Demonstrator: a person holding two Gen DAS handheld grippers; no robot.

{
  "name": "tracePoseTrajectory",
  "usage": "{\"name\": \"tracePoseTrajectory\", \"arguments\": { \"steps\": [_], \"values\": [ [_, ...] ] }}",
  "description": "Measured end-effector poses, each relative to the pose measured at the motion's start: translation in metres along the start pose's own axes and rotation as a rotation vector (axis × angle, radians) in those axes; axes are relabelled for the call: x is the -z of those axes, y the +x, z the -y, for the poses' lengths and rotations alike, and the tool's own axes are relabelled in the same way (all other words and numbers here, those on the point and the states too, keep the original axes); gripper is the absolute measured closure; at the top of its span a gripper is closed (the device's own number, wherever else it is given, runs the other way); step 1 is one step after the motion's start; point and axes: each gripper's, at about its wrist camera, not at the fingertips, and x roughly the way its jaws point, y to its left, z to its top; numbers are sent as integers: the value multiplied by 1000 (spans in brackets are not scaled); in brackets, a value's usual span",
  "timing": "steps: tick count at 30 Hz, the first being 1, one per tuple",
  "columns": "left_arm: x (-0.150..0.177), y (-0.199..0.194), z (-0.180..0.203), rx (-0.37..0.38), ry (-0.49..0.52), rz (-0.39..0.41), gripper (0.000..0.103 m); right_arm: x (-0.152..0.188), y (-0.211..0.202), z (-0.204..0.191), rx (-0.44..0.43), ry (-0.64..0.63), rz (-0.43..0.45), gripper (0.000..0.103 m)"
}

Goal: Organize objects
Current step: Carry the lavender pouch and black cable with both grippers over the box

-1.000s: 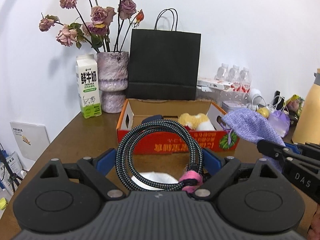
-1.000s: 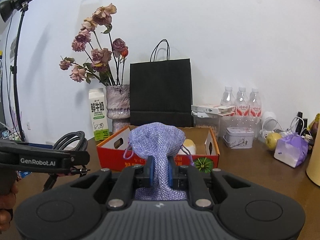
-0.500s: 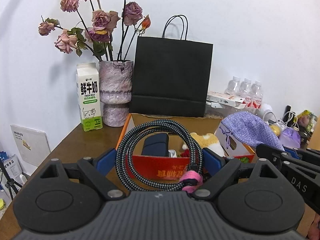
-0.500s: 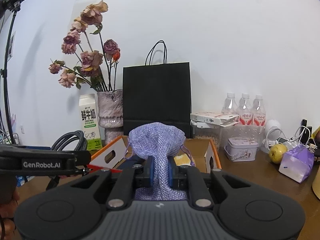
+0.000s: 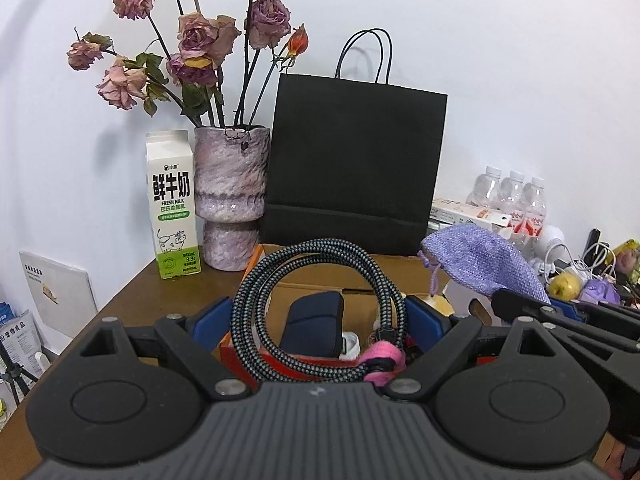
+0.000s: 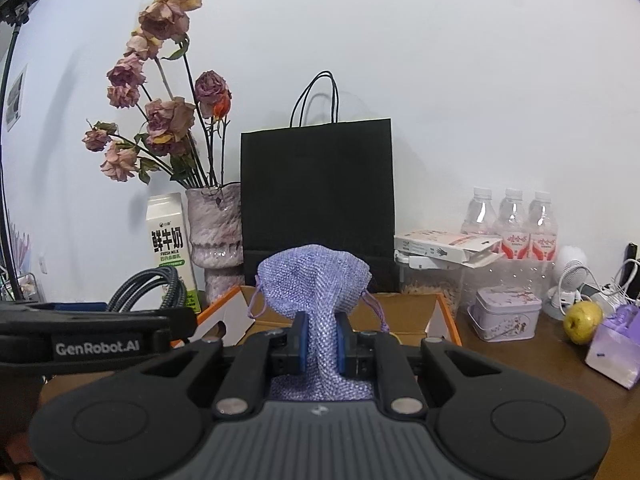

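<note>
My left gripper (image 5: pixel 319 314) is shut on a coiled braided cable (image 5: pixel 256 304) with a pink tie (image 5: pixel 382 362), held above the orange cardboard box (image 5: pixel 304 368). A dark blue pouch (image 5: pixel 314 322) lies inside the box. My right gripper (image 6: pixel 322 338) is shut on a purple knitted drawstring pouch (image 6: pixel 314 276), held over the same box (image 6: pixel 446 314). The purple pouch (image 5: pixel 480 258) also shows at the right of the left wrist view. The cable (image 6: pixel 150 290) shows at the left of the right wrist view.
Behind the box stand a black paper bag (image 5: pixel 354 160), a vase of dried roses (image 5: pixel 232 196) and a milk carton (image 5: pixel 172 208). To the right are water bottles (image 6: pixel 510 220), a purple tin (image 6: pixel 506 314), a yellow fruit (image 6: pixel 582 316) and a purple packet (image 6: pixel 614 346).
Both grippers have moved forward and up toward the box, each still holding its object. The box interior and blue pouch now show through the cable coil.
</note>
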Motion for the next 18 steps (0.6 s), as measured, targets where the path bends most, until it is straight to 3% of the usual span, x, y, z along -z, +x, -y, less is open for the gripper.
{"name": "tracePoseTrajectory", "arguments": {
  "steps": [18],
  "values": [
    [-22, 65, 1, -42, -3, -2, 12, -17, 73, 10, 14, -7, -47, 90]
  ]
}}
